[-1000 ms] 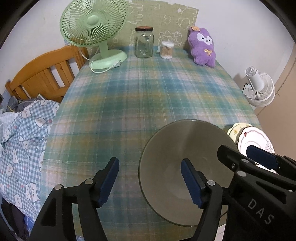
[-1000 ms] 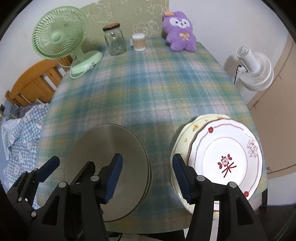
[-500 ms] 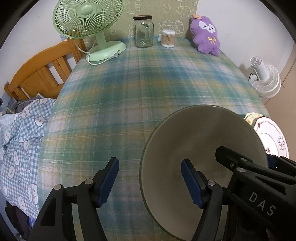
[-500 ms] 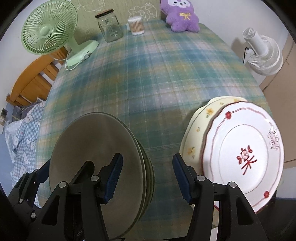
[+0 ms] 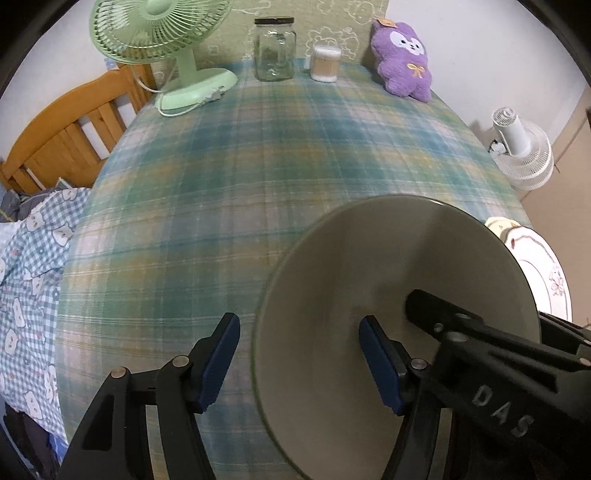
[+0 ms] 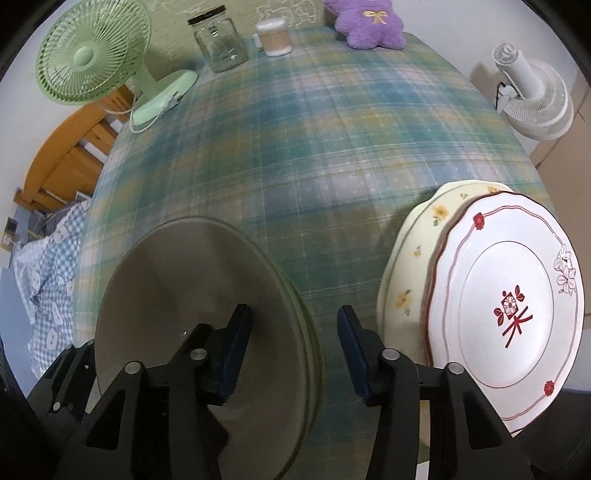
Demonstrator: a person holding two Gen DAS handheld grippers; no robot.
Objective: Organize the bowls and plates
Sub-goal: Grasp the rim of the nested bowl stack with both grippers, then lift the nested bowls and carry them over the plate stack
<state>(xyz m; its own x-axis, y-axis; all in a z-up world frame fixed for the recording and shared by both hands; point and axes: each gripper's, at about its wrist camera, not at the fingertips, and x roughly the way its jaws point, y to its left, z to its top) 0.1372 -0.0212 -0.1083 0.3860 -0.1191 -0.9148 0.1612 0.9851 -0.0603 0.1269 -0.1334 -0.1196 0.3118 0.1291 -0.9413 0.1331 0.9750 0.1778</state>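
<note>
Over the bowl (image 5: 369, 295), both claws gape empty.

A woven plaid cloth (image 6: 314, 155), matt and soft, covers the surface. The grey-green bowl (image 5: 388, 295) looks like smooth glazed ceramic with a dull sheen. The white plate (image 6: 517, 306) and cream plate (image 6: 410, 258) are glossy glazed ware. At the far edge stand a clear glass jar (image 5: 275, 55), a fuzzy purple plush toy (image 5: 404, 62) and a smooth green plastic fan (image 5: 159, 33).
</note>
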